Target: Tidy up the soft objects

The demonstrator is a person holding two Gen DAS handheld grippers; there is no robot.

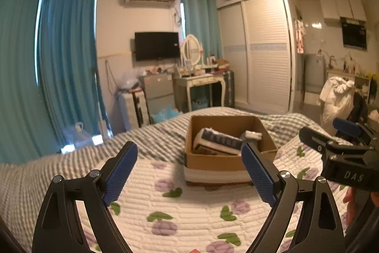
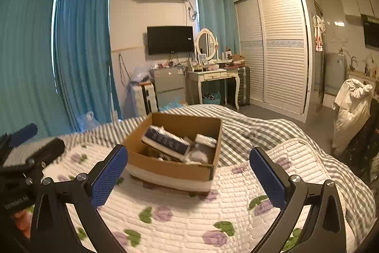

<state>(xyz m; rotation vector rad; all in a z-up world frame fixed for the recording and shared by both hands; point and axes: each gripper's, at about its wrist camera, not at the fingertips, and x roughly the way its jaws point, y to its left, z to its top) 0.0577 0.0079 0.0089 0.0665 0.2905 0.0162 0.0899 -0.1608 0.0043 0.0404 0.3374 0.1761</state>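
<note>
Both your left gripper (image 1: 189, 172) and right gripper (image 2: 188, 176) hang open and empty over the bed (image 2: 180, 219). The box (image 2: 175, 170) of soft items sits mid-bed just ahead. Likely next: reach in and grasp one.

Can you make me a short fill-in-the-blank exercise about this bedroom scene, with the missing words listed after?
1. The cardboard box sits on a white quilt printed with purple ____.
2. Both the left gripper and the right gripper are empty, their jaws standing ____.
3. The curtains are coloured ____.
4. The television hangs below the air ____.

Missing words: flowers; open; teal; conditioner
</note>
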